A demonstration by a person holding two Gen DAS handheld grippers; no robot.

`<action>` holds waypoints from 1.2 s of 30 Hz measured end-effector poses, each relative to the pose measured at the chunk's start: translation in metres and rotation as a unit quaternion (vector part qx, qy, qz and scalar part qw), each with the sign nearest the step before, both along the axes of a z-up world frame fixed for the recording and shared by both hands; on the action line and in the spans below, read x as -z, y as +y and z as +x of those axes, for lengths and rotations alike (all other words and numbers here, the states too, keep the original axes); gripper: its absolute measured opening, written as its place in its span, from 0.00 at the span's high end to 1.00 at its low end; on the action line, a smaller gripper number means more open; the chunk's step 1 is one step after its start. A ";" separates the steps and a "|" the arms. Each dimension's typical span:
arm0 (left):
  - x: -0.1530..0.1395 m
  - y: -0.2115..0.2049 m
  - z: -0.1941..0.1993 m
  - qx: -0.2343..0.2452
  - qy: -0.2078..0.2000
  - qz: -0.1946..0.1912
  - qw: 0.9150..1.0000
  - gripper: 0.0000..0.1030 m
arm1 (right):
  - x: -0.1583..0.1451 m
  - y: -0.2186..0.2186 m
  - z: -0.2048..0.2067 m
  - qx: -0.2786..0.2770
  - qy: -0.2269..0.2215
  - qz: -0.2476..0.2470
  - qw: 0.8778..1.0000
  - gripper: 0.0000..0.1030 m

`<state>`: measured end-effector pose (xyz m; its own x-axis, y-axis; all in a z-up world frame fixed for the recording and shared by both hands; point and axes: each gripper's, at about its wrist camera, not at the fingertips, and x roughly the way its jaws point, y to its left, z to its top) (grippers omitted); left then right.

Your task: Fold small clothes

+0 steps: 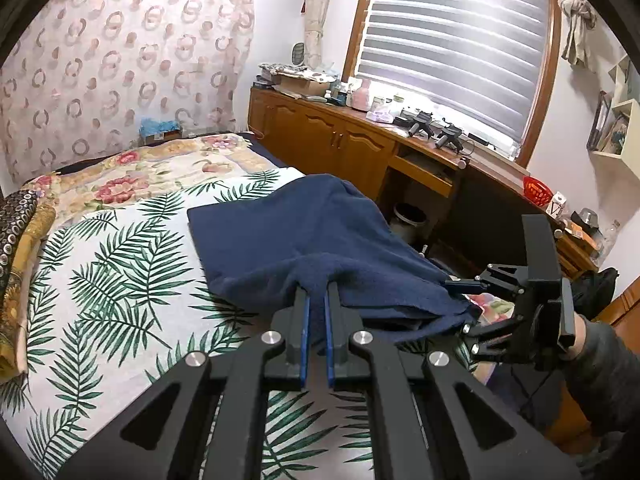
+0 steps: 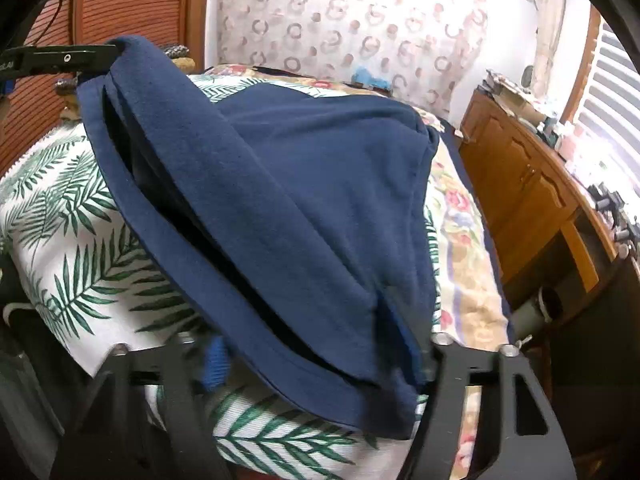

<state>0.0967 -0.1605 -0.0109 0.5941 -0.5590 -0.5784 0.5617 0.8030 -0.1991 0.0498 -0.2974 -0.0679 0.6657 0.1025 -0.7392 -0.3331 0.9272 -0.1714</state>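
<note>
A small navy blue garment (image 1: 304,236) lies partly on the palm-leaf bed sheet (image 1: 116,264) with its near edge lifted. My left gripper (image 1: 317,292) is shut on the garment's near hem. My right gripper (image 1: 460,286) shows at the right in the left wrist view, pinching the garment's right corner. In the right wrist view the garment (image 2: 304,184) drapes over my right gripper (image 2: 320,360), hiding its fingertips; its blue-padded fingers stand apart there, so its state is unclear. The left gripper (image 2: 108,54) grips the far corner at the upper left.
A floral blanket (image 1: 160,168) covers the far end of the bed. A wooden cabinet (image 1: 328,136) with clutter runs under the window at the right. Patterned fabrics (image 1: 16,248) lie along the bed's left edge. A bin (image 1: 408,220) stands under the desk.
</note>
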 end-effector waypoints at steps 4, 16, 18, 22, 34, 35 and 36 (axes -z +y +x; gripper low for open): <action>0.000 -0.001 0.004 -0.007 -0.005 0.008 1.000 0.97 | -0.011 -0.009 0.006 -0.003 -0.012 0.009 1.000 0.90; -0.002 0.008 0.063 -0.039 -0.008 0.023 0.999 0.97 | -0.072 -0.006 0.064 -0.014 -0.094 0.019 0.995 0.94; 0.000 0.009 0.081 -0.045 -0.002 0.025 0.999 0.97 | -0.076 -0.004 0.081 -0.021 -0.100 0.015 0.995 0.94; 0.007 0.009 0.119 -0.054 0.010 0.030 0.998 0.97 | -0.078 -0.003 0.122 -0.030 -0.096 0.018 0.995 0.94; 0.038 0.002 0.191 -0.067 0.056 0.050 0.995 0.94 | -0.056 -0.021 0.208 -0.021 -0.037 0.060 0.997 0.78; 0.039 0.003 0.192 -0.067 0.058 0.048 0.995 0.94 | -0.057 -0.023 0.212 -0.021 -0.035 0.067 0.997 0.78; 0.038 0.004 0.193 -0.065 0.058 0.045 0.995 0.91 | -0.059 -0.023 0.214 -0.020 -0.036 0.069 0.997 0.77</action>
